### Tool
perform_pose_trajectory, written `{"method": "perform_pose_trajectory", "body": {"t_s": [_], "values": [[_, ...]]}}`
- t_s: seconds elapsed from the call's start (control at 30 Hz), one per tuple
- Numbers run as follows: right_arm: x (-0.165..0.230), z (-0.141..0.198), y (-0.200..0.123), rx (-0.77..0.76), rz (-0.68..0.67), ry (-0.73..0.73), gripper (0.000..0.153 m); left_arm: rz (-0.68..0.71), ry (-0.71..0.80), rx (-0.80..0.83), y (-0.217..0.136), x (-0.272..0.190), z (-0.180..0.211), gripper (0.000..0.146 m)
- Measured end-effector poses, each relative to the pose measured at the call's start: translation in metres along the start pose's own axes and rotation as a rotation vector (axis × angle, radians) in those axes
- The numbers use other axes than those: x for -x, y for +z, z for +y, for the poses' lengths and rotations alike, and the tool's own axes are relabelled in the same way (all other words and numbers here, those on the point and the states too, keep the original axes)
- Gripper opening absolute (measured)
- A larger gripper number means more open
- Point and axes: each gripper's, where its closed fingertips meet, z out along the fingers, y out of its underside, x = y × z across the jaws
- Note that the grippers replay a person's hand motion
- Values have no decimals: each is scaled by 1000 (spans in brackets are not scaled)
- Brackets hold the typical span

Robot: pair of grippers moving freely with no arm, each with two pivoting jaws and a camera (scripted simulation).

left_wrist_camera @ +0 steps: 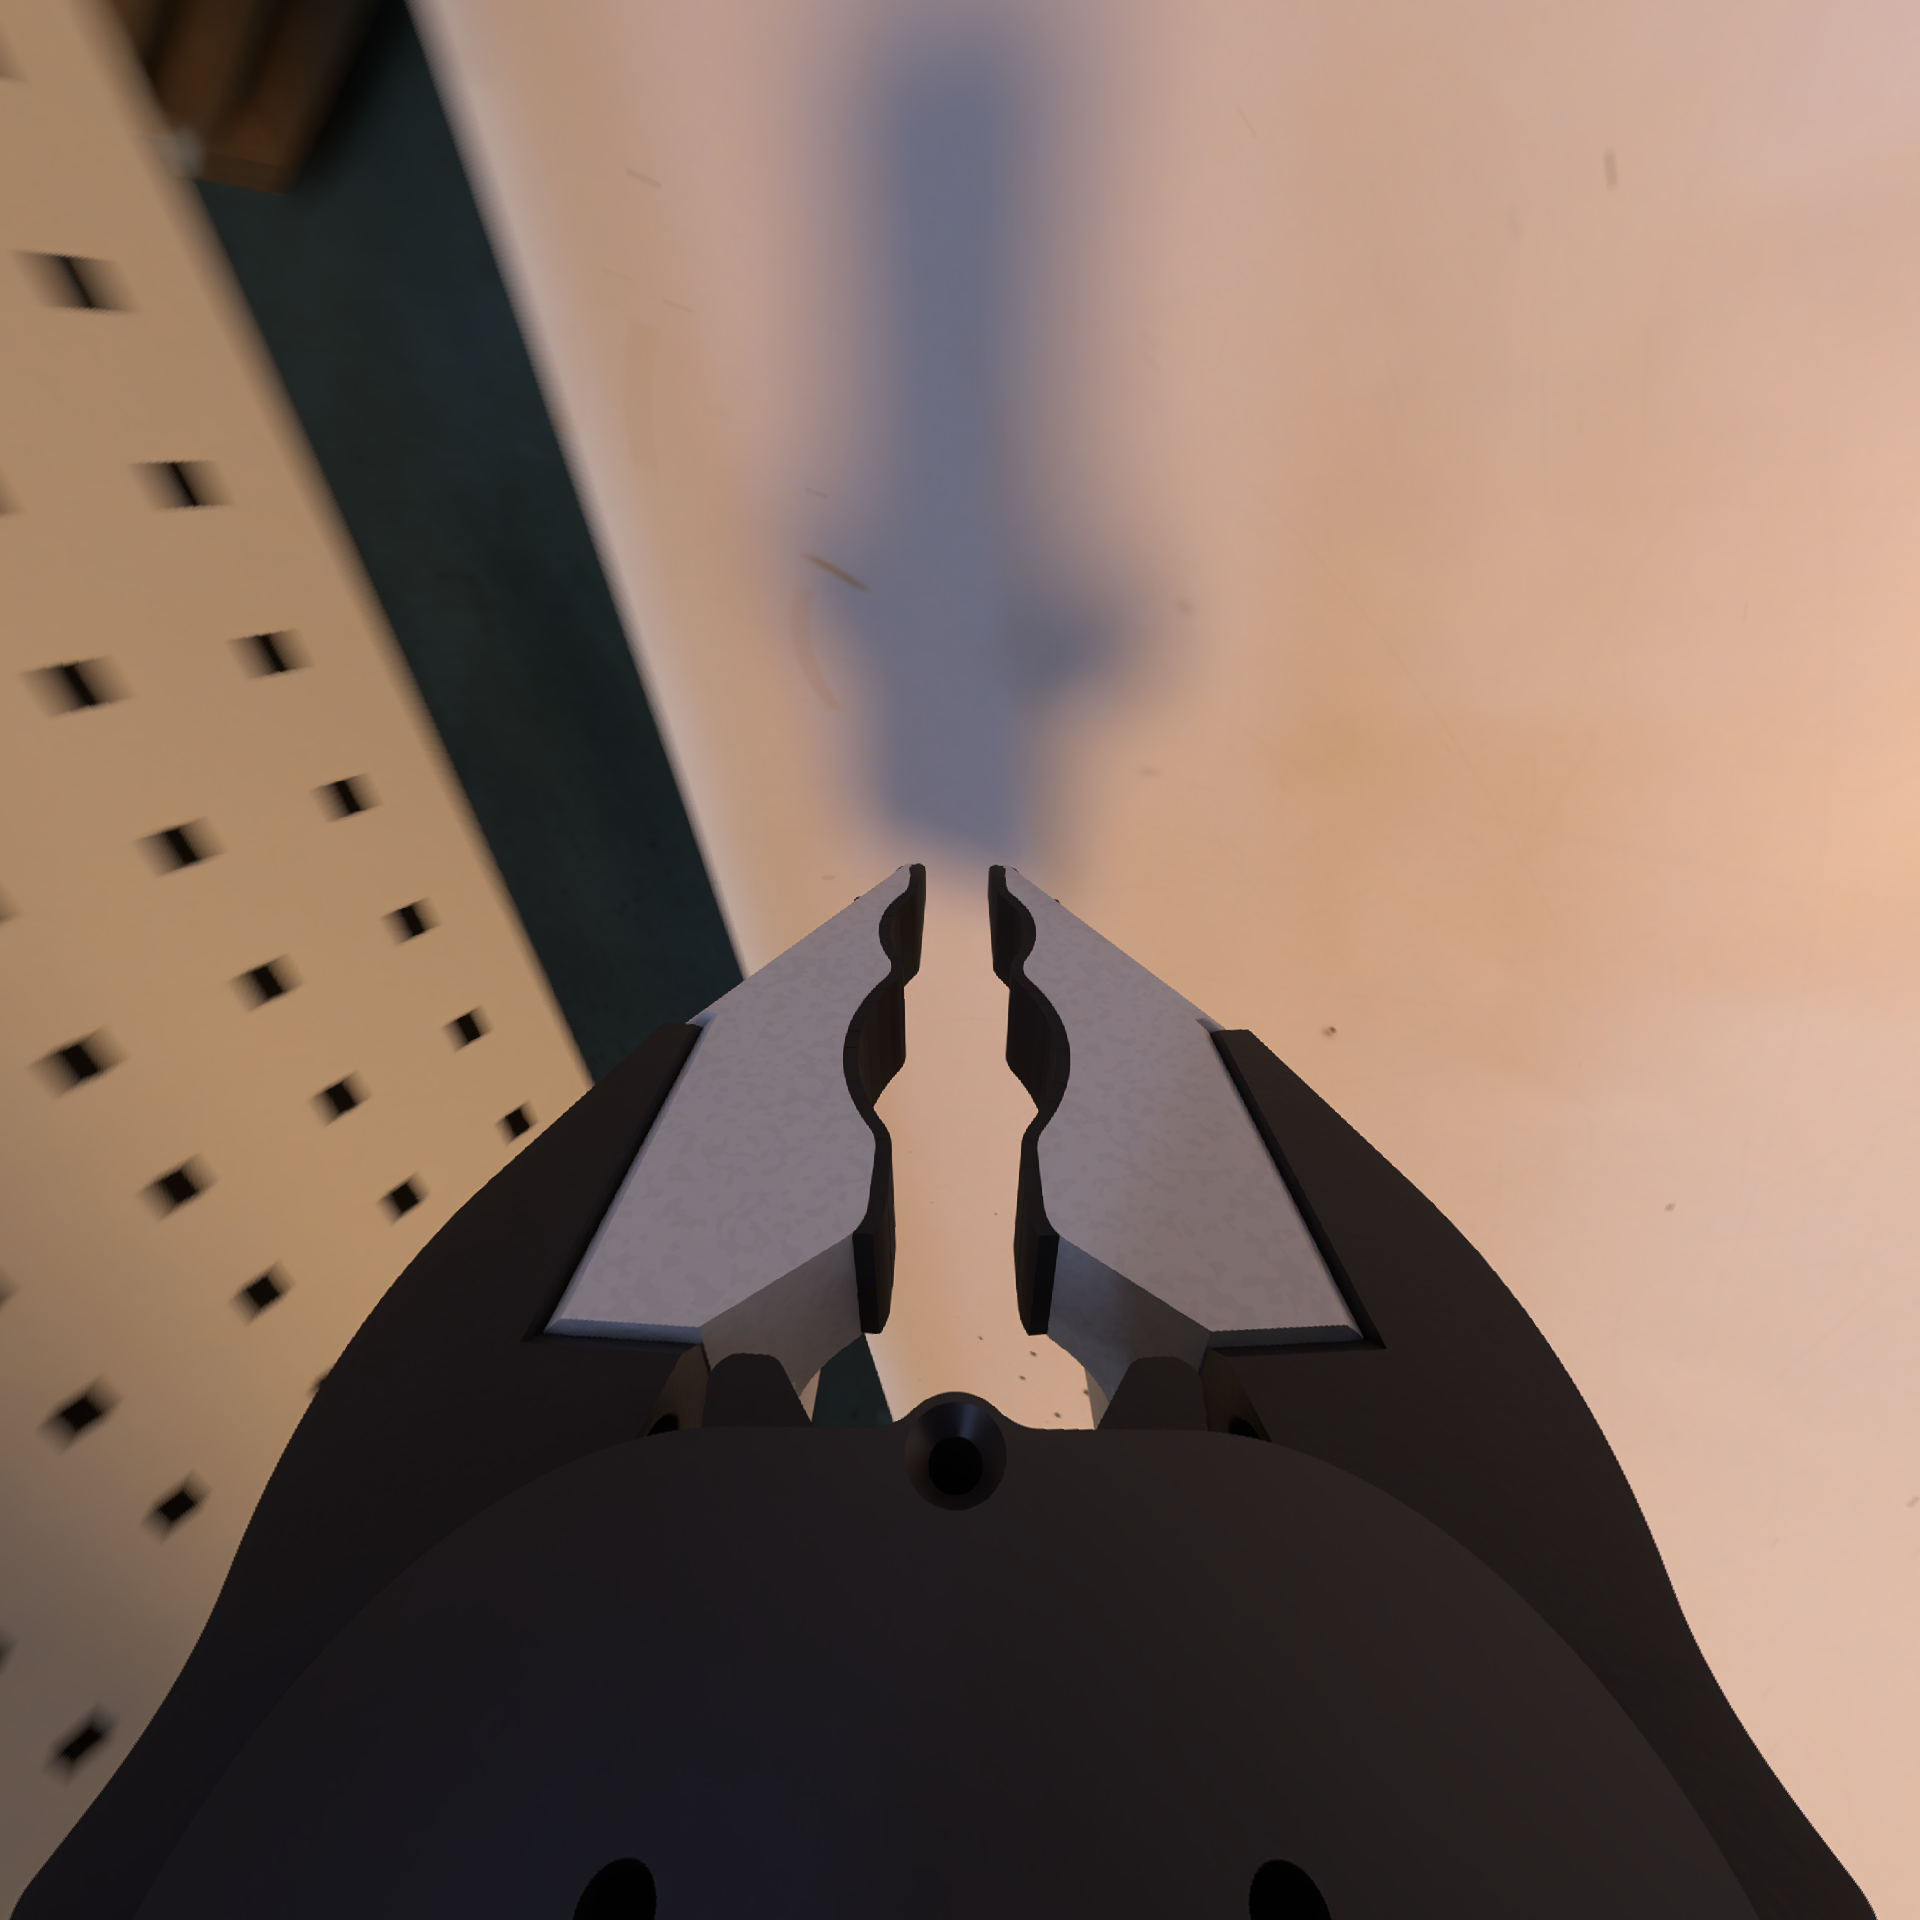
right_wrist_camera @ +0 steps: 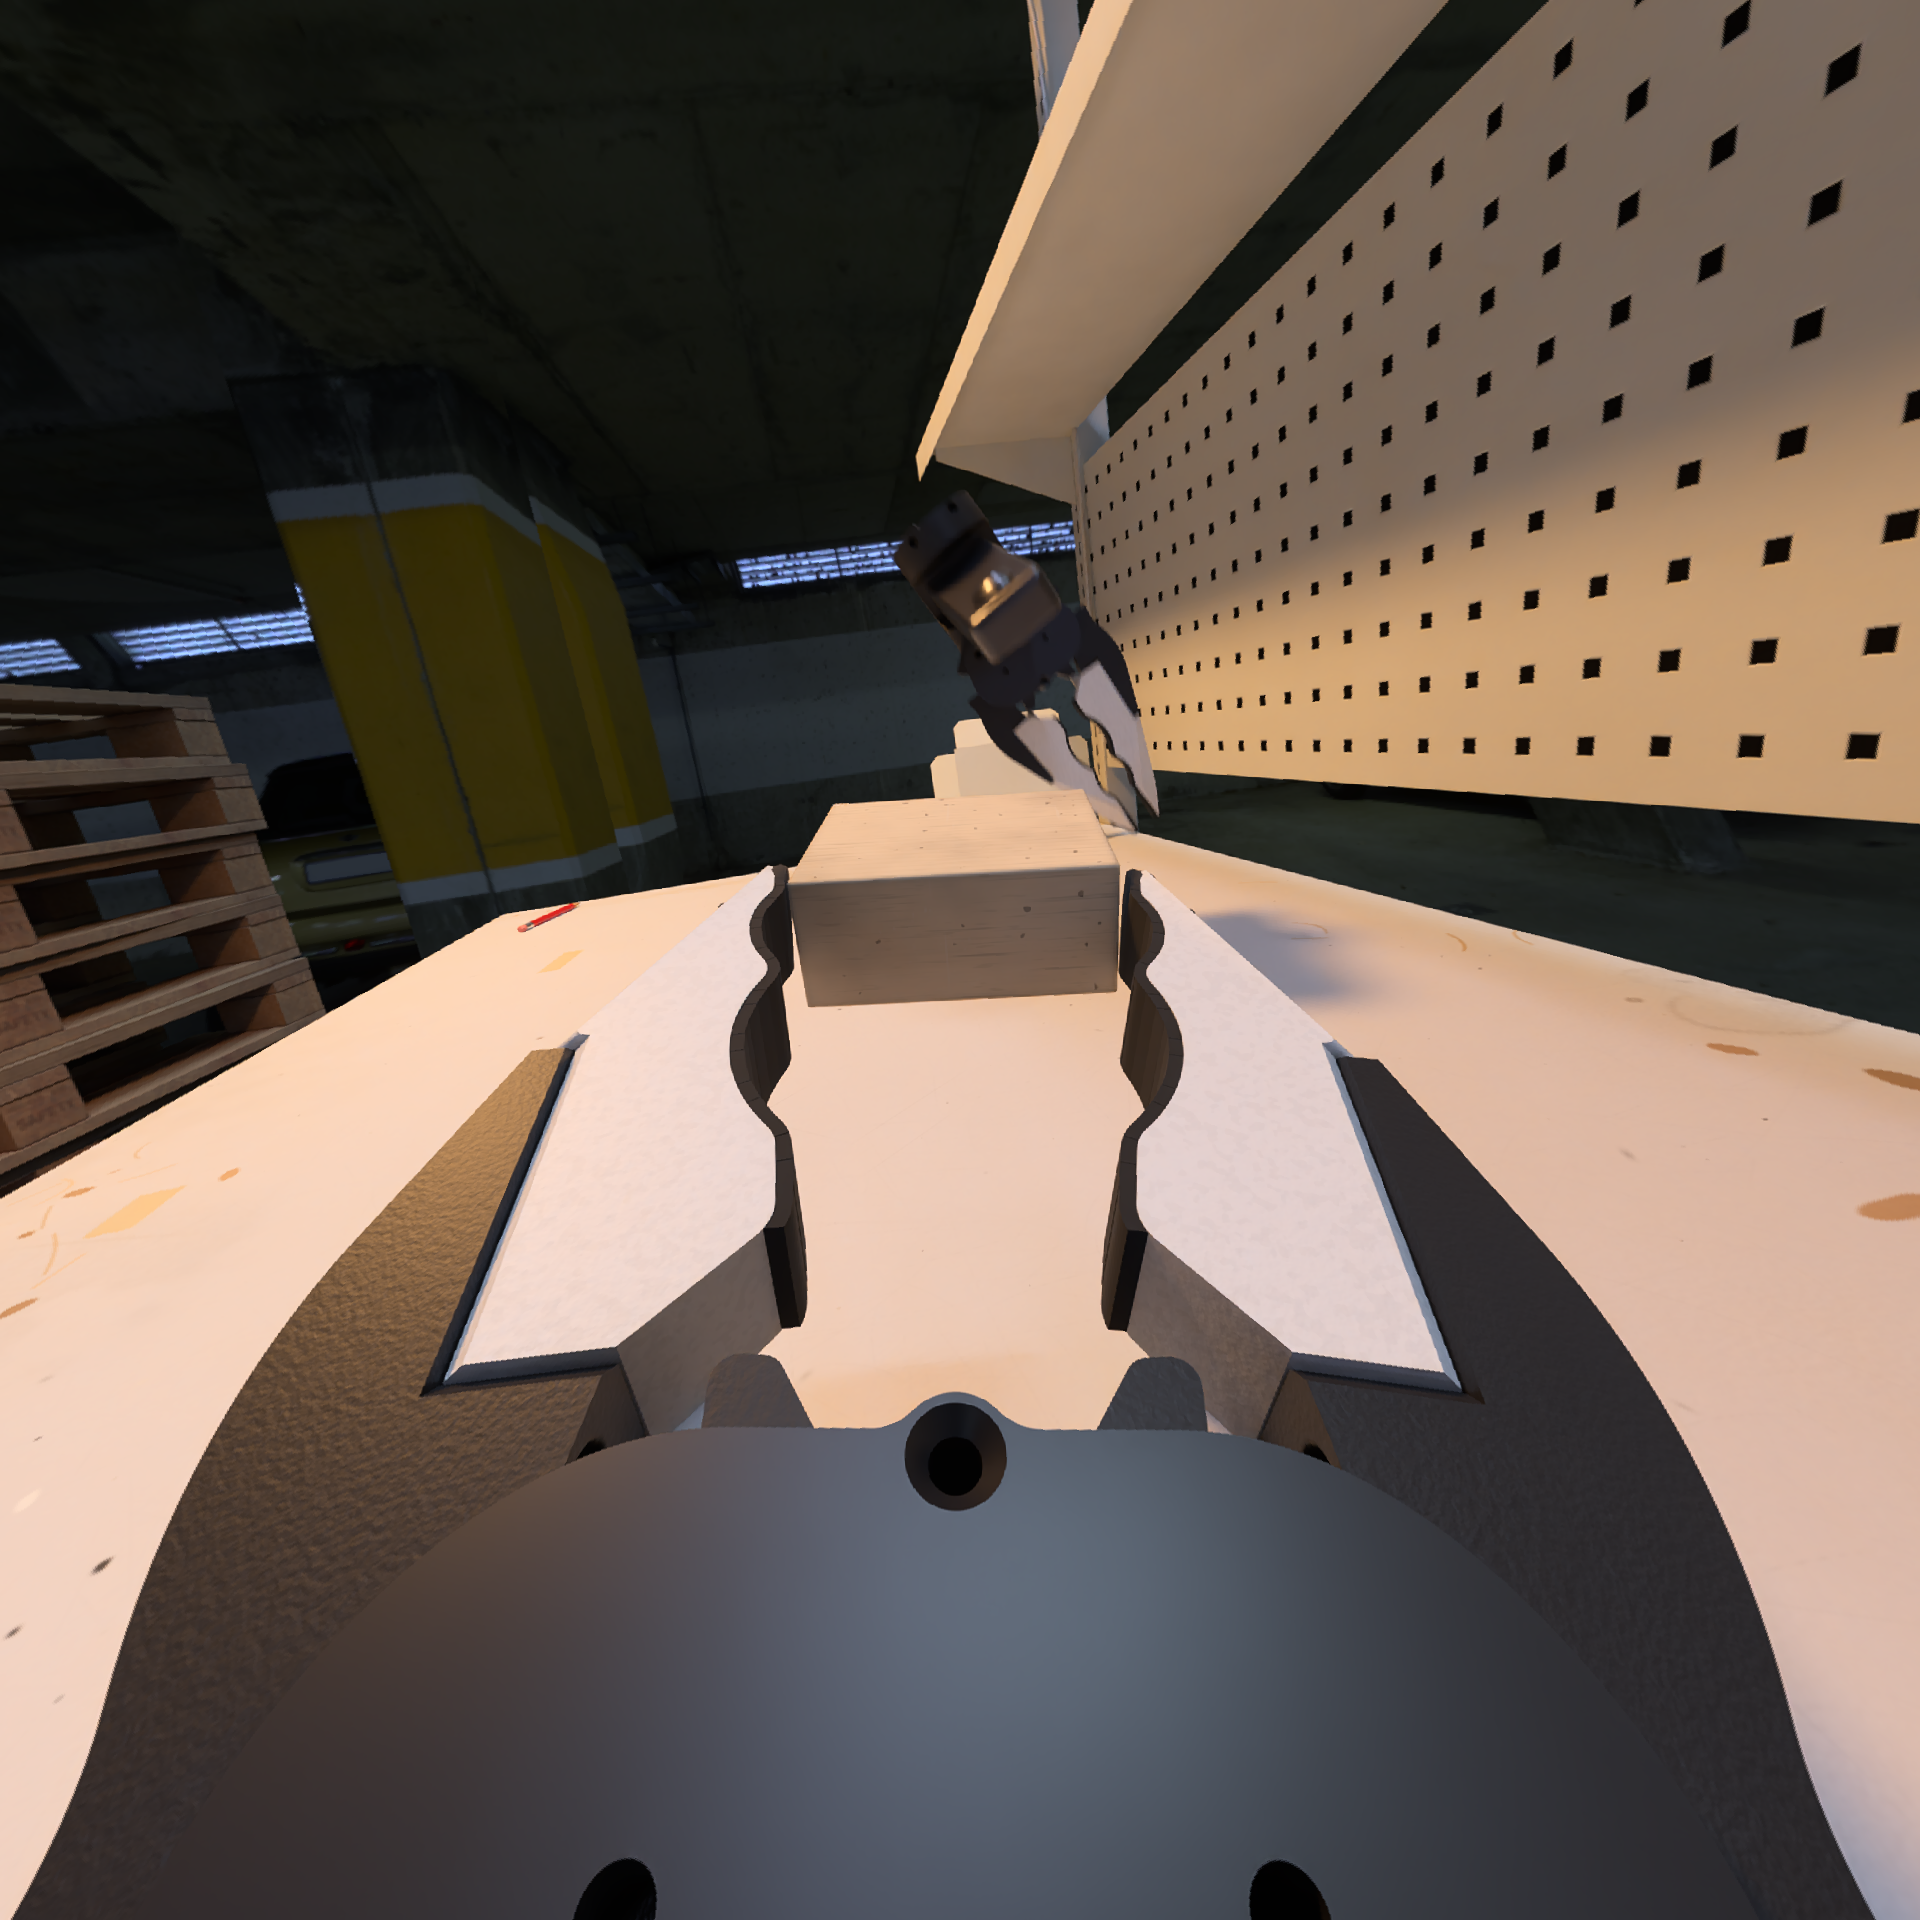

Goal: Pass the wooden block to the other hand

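In the right wrist view, my right gripper (right_wrist_camera: 954,894) is shut on the pale wooden block (right_wrist_camera: 954,914). Its fingertips press on the block's left and right sides and hold it level, just above the cream table (right_wrist_camera: 312,1143). My left gripper (right_wrist_camera: 1107,790) hangs past the block at its back right, tilted downward, near the pegboard. In the left wrist view the left gripper (left_wrist_camera: 954,883) is shut and empty, with only a narrow gap between its fingers. It points down at the table (left_wrist_camera: 1455,623), over its own blurred shadow. The block does not show in that view.
A cream pegboard wall (right_wrist_camera: 1558,520) with a shelf (right_wrist_camera: 1091,260) above runs along the table's right side; it also shows in the left wrist view (left_wrist_camera: 208,727). A small red item (right_wrist_camera: 545,918) lies near the table's far left edge. Wooden pallets (right_wrist_camera: 125,883) and yellow pillars (right_wrist_camera: 447,675) stand beyond.
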Motion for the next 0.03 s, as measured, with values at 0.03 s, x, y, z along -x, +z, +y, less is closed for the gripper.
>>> {"method": "perform_pose_trajectory", "body": {"t_s": [0.03], "values": [[0,-1,0,-2,4,-1,64,-46,-47,-33,-14,10,-5,12]]}}
